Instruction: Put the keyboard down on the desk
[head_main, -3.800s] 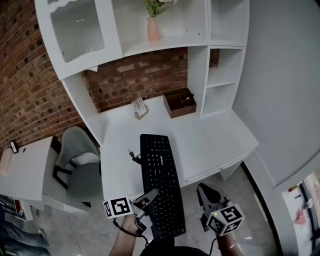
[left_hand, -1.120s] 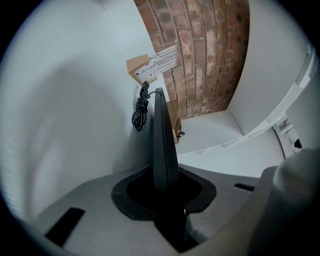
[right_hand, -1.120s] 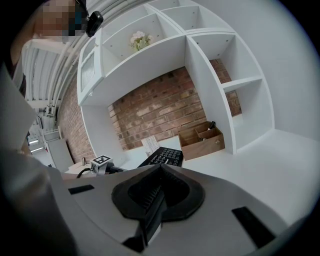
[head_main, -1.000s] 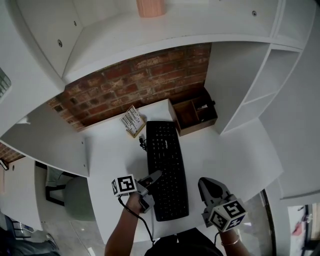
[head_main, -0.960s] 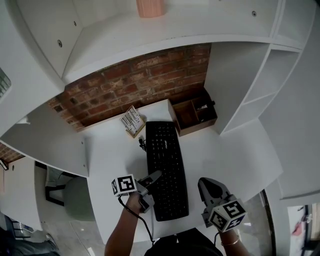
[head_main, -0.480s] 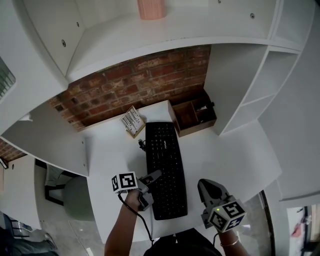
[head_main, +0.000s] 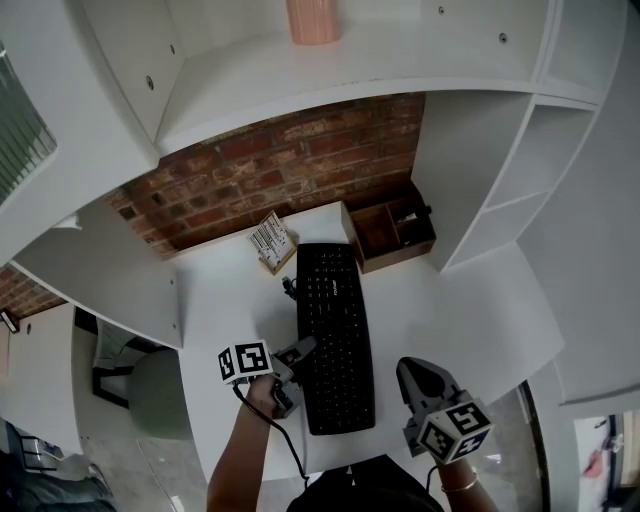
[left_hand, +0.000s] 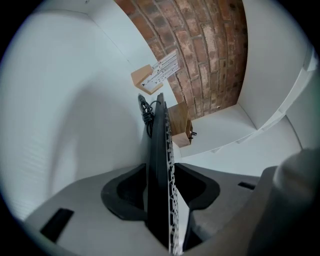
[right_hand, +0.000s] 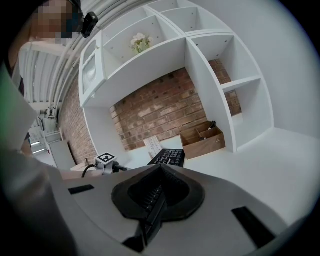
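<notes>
Keyboard (head_main: 335, 335): black, slim, rectangular, lying flat on smooth white desk (head_main: 450, 310), long side pointing away toward rough red brick wall (head_main: 280, 170). Coiled black cable (head_main: 290, 288) at far left corner. Thin near-left edge standing between matte grey jaws of left gripper (head_main: 298, 352), opening now. Right gripper (head_main: 408, 368) well apart at desk's front, ridged jaws pressed together, empty. Beyond: open brown wooden box (head_main: 395, 232) and small wooden card stand (head_main: 272, 240).
</notes>
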